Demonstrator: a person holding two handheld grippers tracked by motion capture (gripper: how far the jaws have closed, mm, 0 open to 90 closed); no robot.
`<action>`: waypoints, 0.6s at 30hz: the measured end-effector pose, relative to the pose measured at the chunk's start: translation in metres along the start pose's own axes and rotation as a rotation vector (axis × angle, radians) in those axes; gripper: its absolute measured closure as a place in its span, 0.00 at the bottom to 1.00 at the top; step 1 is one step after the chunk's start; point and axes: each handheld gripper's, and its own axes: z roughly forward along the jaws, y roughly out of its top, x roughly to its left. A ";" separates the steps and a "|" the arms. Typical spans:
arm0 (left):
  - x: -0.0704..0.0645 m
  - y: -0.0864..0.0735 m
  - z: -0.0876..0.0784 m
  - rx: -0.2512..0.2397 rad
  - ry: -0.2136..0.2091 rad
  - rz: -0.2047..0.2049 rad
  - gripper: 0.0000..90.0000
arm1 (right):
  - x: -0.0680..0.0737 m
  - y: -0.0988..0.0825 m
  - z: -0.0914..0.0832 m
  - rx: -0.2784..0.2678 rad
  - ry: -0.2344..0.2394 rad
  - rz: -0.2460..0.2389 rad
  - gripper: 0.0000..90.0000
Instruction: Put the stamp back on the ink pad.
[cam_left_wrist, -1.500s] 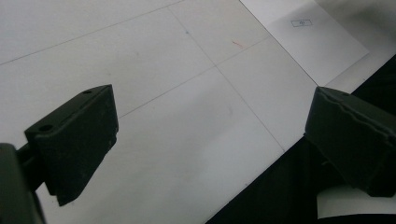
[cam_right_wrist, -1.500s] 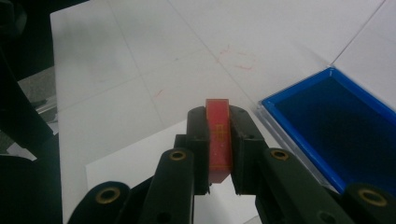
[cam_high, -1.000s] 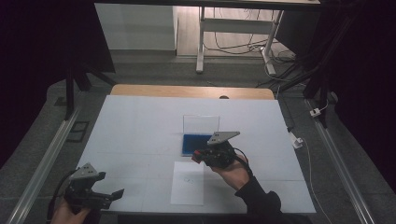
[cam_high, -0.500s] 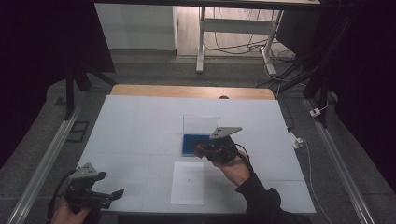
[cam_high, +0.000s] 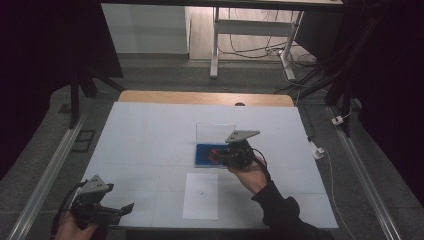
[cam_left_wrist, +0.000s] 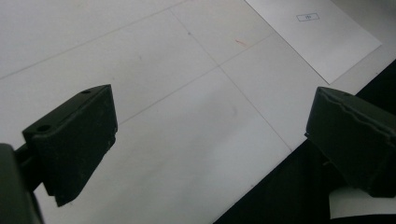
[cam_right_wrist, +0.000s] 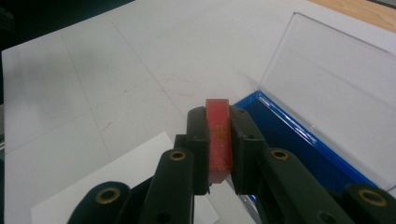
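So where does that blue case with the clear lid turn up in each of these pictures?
High view: blue case at table centre, just left of the right gripper.
Right gripper view: blue case at right, lid raised.
Left gripper view: not seen.
Shared landmark: white paper sheet.

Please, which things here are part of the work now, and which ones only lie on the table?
In use: right gripper, shut on the red block; blue case with its clear lid open beside it.

Lying about: white paper sheet; left gripper, open, holding nothing.
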 end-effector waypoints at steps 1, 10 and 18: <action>0.000 0.000 0.000 -0.001 0.003 0.001 0.02 | -0.001 0.001 0.000 -0.001 0.000 -0.003 0.89; 0.001 0.000 0.001 0.007 -0.009 -0.003 0.03 | -0.008 0.006 0.006 0.011 -0.015 -0.003 0.89; 0.003 0.000 0.001 0.007 -0.021 -0.021 0.03 | -0.020 0.009 0.013 0.018 -0.041 0.017 0.89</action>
